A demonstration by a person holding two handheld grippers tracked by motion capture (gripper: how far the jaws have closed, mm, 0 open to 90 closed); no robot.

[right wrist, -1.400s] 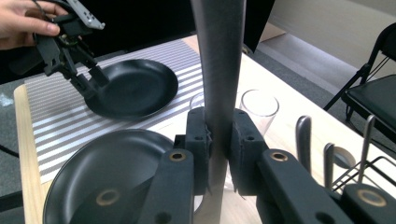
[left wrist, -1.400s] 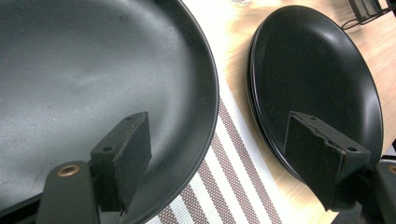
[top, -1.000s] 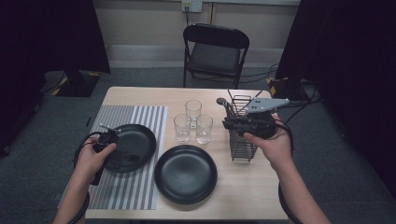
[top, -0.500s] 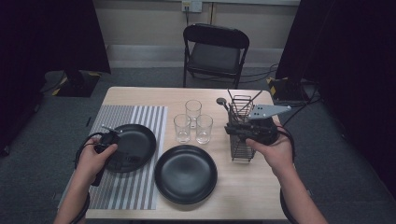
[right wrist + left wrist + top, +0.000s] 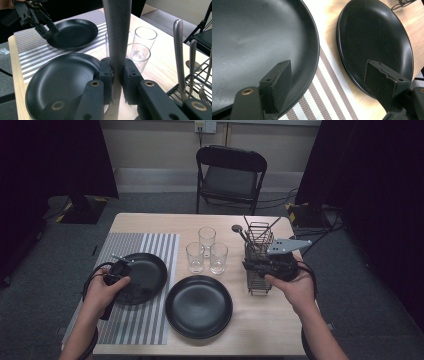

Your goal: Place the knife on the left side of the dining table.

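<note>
My right gripper [image 5: 256, 266] [image 5: 117, 82] is shut on the flat grey handle [image 5: 117, 37] of a utensil, which stands upright between the jaws. It hangs beside the wire cutlery basket [image 5: 259, 282] [image 5: 200, 80], in which several metal utensils [image 5: 178, 50] stand. Over the near rim of the left black plate [image 5: 145, 270] [image 5: 249, 37], my left gripper [image 5: 136, 292] [image 5: 329, 82] is open with nothing between its jaws. That plate lies on a striped mat [image 5: 150, 245]. A second black plate [image 5: 199, 306] [image 5: 374, 37] [image 5: 62, 80] rests on the bare wood beside it.
Three empty glasses [image 5: 206, 239] [image 5: 145, 37] stand in a cluster at the table's middle, between the plates and the basket. A black folding chair [image 5: 230, 172] stands beyond the far edge. The wooden table [image 5: 270, 330] has free room at its near right.
My right gripper has come down and toward the near edge beside the basket, still holding the utensil. The left hand has stayed where it was.
</note>
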